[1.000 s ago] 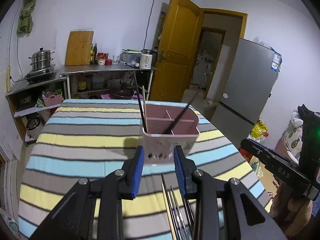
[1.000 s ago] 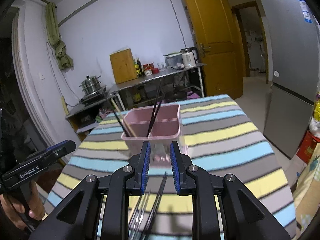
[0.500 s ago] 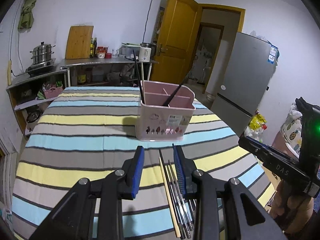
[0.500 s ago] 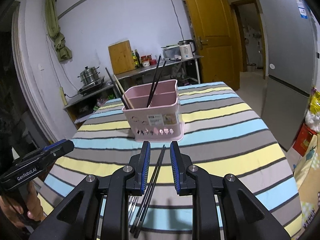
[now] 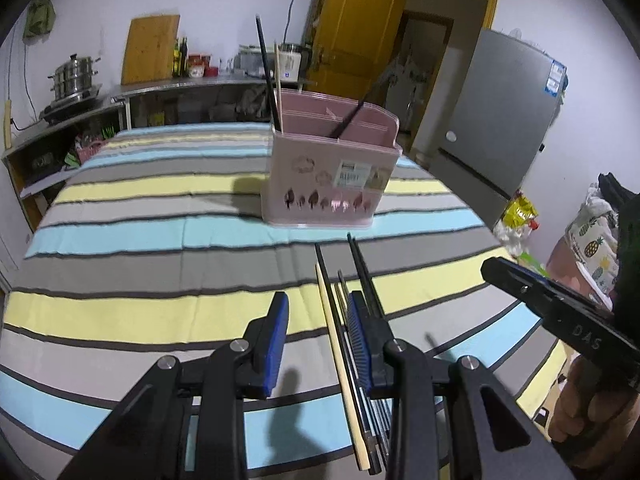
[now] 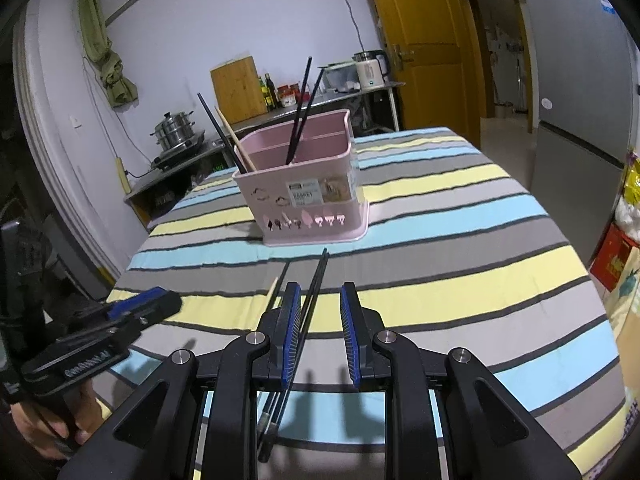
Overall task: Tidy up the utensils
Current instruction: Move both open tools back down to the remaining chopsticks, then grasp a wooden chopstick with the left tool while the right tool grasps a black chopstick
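Both the left gripper (image 5: 318,340) and right gripper (image 6: 320,330) hover spread over loose chopsticks (image 6: 312,296) lying mid-table before the pink utensil caddy (image 6: 304,196); light, stiff, slippery rods, probably best pinched mid-length.

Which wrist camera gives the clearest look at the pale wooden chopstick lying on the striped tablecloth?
Left wrist: the pale wooden chopstick shows nearly full length between the open fingers. Right wrist shows only its tip, the rest hidden by the gripper.

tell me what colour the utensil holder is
Pink utensil holder, clearest in the right wrist view.
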